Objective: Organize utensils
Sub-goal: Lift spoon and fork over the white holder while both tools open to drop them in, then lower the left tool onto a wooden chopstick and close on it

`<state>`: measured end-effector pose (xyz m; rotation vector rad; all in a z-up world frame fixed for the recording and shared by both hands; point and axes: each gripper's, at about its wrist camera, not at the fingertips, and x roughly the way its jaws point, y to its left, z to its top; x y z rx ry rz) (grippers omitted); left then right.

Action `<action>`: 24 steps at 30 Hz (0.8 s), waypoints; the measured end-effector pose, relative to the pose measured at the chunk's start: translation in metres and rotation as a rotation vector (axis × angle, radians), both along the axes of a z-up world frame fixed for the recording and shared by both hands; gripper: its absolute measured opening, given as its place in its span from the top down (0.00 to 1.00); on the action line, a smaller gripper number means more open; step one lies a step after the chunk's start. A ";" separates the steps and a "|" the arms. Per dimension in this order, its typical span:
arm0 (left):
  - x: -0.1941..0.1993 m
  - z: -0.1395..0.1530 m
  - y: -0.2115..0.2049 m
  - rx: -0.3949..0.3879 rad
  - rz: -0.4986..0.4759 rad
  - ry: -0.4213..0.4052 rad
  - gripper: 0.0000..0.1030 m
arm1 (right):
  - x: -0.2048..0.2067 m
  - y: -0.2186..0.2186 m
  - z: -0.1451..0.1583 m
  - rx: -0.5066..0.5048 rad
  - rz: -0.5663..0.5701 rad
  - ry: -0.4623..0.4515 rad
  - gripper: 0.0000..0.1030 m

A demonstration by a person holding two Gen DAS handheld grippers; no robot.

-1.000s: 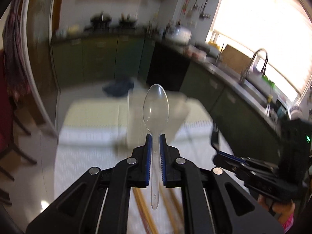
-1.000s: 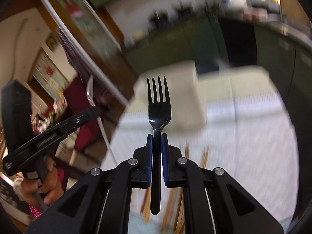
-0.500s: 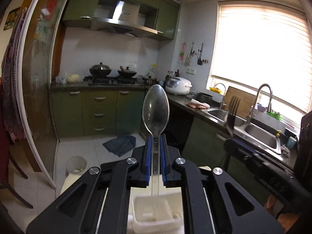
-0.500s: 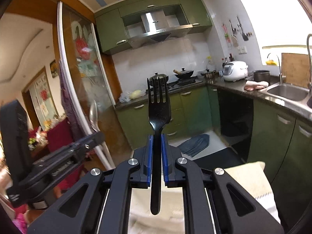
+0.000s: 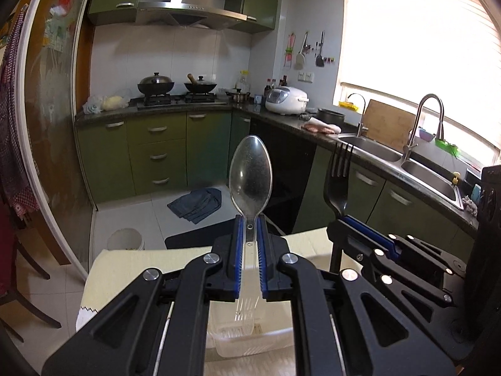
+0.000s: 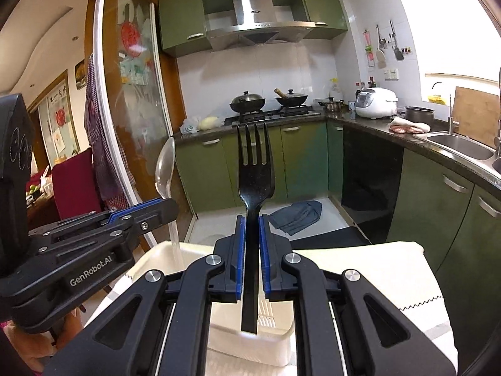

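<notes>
We see the left gripper (image 5: 249,244) clenched on a clear plastic spoon (image 5: 250,177), its blue pads pressing the handle just below the bowl; the spoon stands upright, bowl at the top, its handle end hanging down behind the jaws over a white slotted plastic basket (image 5: 250,341); the basket sits on a pale cloth-covered table (image 5: 125,269) directly below the gripper.

To the right in the left wrist view, the right gripper (image 5: 347,219) grasps a black plastic fork (image 5: 338,178), tines up; the two utensils stand side by side, near each other but apart.

From the right wrist view, we see the right gripper (image 6: 251,244) closed tight on the fork (image 6: 255,169) at its neck, the flat handle reaching down over the near edge of the basket (image 6: 250,341); at the left, the left gripper (image 6: 150,208) holds the spoon (image 6: 165,166) edge-on, its handle dipping towards the far left corner of the basket; part of a hand (image 6: 18,344) shows under that gripper.

Beyond the table lies a kitchen with green cabinets (image 5: 156,156); two woks sit on the stove (image 5: 177,97), a rice cooker (image 5: 286,100) on the counter, and a steel sink (image 5: 407,166) at the right under a bright window; a blue cloth (image 5: 197,203) lies on the tiled floor.
</notes>
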<state>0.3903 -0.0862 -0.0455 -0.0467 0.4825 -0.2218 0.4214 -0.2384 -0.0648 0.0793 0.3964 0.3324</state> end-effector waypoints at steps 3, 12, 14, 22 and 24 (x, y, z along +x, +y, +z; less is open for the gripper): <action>-0.003 -0.007 -0.001 0.015 -0.005 0.007 0.92 | -0.010 -0.001 -0.013 -0.021 0.003 -0.009 0.91; -0.009 -0.016 0.001 0.021 -0.012 0.039 0.85 | -0.022 -0.005 -0.027 -0.034 0.001 0.013 0.78; -0.010 -0.016 0.000 0.024 -0.012 0.038 0.80 | -0.023 -0.005 -0.028 -0.040 -0.002 0.015 0.78; -0.019 -0.005 -0.001 0.018 -0.016 0.032 0.71 | -0.047 -0.016 -0.012 0.011 0.000 -0.017 0.78; -0.025 0.002 0.003 -0.007 -0.015 0.043 0.71 | -0.061 -0.021 -0.003 0.027 0.005 -0.027 0.78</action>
